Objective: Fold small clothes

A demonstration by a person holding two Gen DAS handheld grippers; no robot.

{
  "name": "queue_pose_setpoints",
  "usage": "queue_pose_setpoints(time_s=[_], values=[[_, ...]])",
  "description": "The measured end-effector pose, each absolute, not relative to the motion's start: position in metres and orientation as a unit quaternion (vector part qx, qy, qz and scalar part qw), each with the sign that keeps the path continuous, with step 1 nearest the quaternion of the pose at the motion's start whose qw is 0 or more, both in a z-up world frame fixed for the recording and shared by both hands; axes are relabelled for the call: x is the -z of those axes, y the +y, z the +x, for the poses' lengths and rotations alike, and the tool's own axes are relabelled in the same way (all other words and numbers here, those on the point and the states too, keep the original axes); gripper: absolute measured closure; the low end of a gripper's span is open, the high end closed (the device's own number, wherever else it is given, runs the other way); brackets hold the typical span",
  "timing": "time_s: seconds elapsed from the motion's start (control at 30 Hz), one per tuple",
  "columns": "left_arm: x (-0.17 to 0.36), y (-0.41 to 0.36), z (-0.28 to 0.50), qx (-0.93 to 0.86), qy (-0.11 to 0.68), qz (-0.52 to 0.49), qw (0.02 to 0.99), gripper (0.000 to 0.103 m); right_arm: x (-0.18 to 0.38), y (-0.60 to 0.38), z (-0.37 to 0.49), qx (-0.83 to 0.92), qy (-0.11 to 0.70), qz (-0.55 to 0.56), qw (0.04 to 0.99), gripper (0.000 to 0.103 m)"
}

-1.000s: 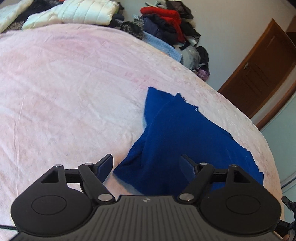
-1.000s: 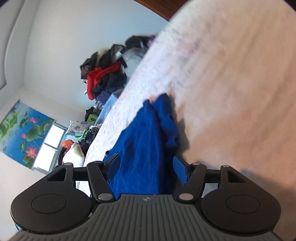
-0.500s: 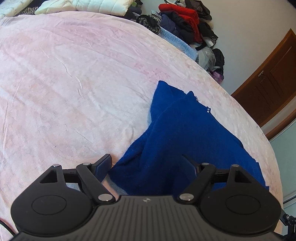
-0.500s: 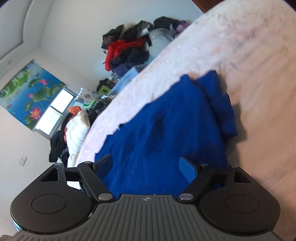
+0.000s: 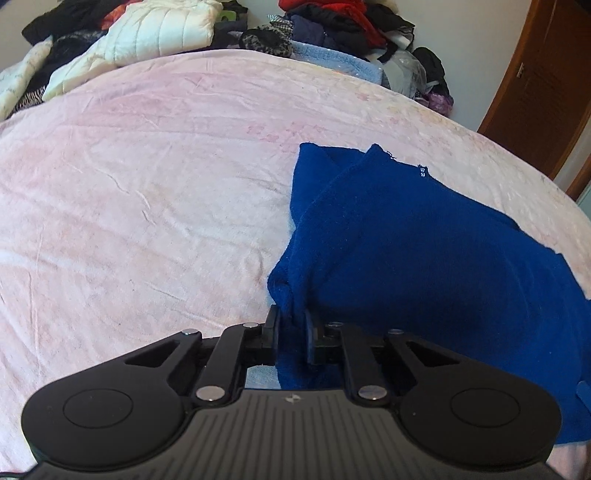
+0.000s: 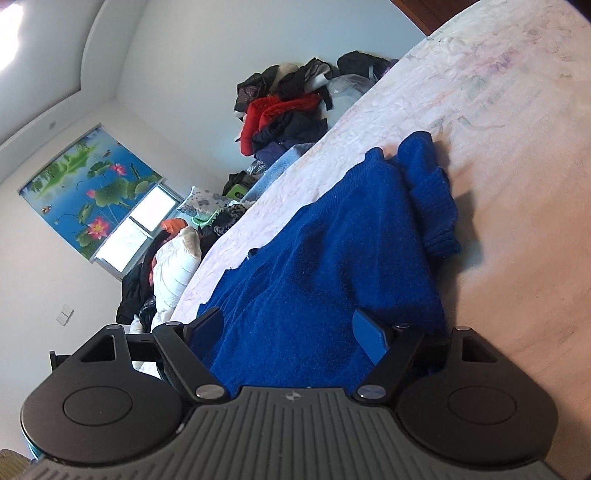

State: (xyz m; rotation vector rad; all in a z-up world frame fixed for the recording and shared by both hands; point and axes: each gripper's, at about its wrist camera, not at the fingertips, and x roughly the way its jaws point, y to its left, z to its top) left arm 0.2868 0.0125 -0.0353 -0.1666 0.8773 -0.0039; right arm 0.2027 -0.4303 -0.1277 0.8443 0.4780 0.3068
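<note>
A blue knit sweater (image 5: 424,240) lies partly folded on the pale pink bedspread (image 5: 147,184). My left gripper (image 5: 291,326) is closing its jaws on the sweater's near left corner, and the fabric is pinched between the pads. In the right wrist view the same sweater (image 6: 332,258) stretches away from me, one sleeve (image 6: 432,199) folded along its right side. My right gripper (image 6: 291,328) stands open low over the sweater's near edge, with blue cloth lying between and under its fingers, not pressed by them.
A heap of clothes (image 5: 332,22) and a white padded jacket (image 5: 155,33) lie along the bed's far edge. A brown wooden door (image 5: 543,85) stands at the right. The right wrist view shows a window with a lotus-print blind (image 6: 92,184).
My left gripper slid forward and shut on the sweater's near corner. My right gripper opened wider and came lower over the sweater's near edge.
</note>
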Motion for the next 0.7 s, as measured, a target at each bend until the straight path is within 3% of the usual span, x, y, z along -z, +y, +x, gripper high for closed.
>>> queue_pose_setpoints(time_s=[0.23,0.7], values=[[0.026,-0.013,0.274,-0.017,0.394,0.015,0.919,0.091,0.131,-0.436,0.199,-0.166,0.211,0.423,0.866,0.022],[0.027,-0.014,0.275,-0.015,0.399,0.006,0.917,0.091,0.133,-0.439,0.199,-0.175,0.199,0.441,0.857,0.022]])
